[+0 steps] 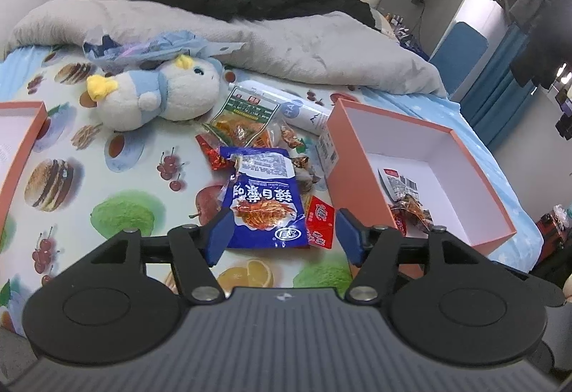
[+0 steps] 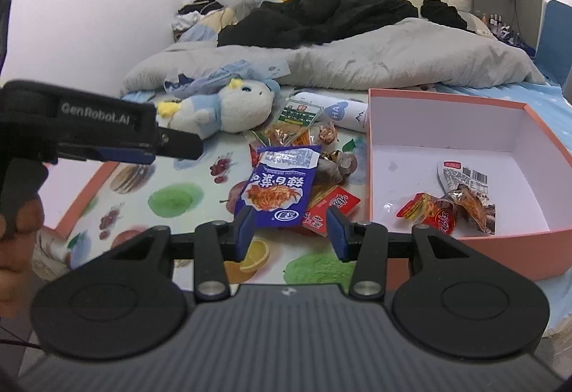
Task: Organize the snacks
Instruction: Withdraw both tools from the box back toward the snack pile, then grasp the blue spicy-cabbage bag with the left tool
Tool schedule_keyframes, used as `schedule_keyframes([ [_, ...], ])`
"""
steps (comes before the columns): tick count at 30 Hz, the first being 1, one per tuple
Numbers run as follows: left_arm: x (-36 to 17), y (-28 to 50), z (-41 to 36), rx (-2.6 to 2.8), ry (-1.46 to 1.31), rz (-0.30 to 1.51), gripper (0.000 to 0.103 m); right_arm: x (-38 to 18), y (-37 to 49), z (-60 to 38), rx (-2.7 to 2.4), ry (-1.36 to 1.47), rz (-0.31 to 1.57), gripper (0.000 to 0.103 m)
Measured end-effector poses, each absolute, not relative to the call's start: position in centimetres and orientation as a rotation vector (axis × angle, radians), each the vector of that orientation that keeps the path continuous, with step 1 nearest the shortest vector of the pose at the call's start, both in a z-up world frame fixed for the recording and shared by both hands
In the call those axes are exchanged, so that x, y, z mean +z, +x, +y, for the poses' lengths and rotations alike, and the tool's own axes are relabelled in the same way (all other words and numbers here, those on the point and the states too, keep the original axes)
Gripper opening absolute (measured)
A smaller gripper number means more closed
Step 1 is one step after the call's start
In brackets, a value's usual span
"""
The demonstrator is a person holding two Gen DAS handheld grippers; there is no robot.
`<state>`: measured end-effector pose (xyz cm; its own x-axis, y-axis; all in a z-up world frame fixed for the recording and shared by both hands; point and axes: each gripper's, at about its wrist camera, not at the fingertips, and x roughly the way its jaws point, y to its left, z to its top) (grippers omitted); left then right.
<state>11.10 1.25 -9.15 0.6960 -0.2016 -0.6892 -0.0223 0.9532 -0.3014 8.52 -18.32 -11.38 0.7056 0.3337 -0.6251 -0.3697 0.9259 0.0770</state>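
Note:
A heap of snack packets lies on the fruit-print bedsheet. A blue packet [image 1: 264, 202] [image 2: 282, 188] is on top, a red packet [image 1: 321, 224] [image 2: 332, 206] beside it, and a green-labelled packet [image 1: 246, 116] [image 2: 296, 120] behind. The pink box [image 1: 393, 127] [image 2: 429, 120] to the right holds a few wrapped snacks [image 1: 407, 199] [image 2: 457, 202]. My left gripper [image 1: 284, 234] hangs open over the near end of the blue packet, its pads clear of it. My right gripper [image 2: 291, 229] is open above the same near edge, gripping nothing.
A blue-and-white plush toy [image 1: 157, 95] [image 2: 228, 106] lies left of the heap and a white tube [image 1: 307, 113] [image 2: 343, 113] behind it. A second pink tray [image 1: 21, 156] [image 2: 85, 191] sits far left. A grey duvet [image 1: 286, 34] and black clothes cover the bed's far half.

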Motion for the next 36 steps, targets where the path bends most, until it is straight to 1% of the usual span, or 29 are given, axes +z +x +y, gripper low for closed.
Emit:
schedule_keyframes([
  [5,-10.8,12.8,1.7,-0.094,-0.304,0.838,0.074,-12.2,9.8,-17.5,0.393,-0.115,0.721,0.046],
  [20,-16.9,19.7,4.4,-0.1,-0.381,0.974,0.074,-16.1,14.4,-12.9,0.384,-0.292,0.794,0.046],
  [22,-17.8,21.1,4.3,-0.106,-0.374,1.002,0.078,-17.0,14.8,-12.0,0.382,-0.35,0.8,0.046],
  [23,-18.3,21.9,4.2,-0.107,-0.368,1.011,0.083,-17.4,15.0,-11.6,0.378,-0.385,0.797,0.046],
  [24,-18.6,22.6,4.1,-0.108,-0.364,1.014,0.086,-17.8,15.2,-11.1,0.374,-0.429,0.794,0.046],
  [28,-20.1,25.8,3.4,-0.127,-0.346,1.048,0.089,-19.8,15.7,-10.2,0.372,-0.565,0.799,0.045],
  [30,-20.7,27.1,2.8,-0.131,-0.327,1.066,0.094,-20.5,16.0,-10.0,0.382,-0.604,0.803,0.045],
  [36,-22.3,30.1,1.5,-0.154,-0.303,1.111,0.097,-22.4,16.8,-9.5,0.382,-0.722,0.798,0.045],
])
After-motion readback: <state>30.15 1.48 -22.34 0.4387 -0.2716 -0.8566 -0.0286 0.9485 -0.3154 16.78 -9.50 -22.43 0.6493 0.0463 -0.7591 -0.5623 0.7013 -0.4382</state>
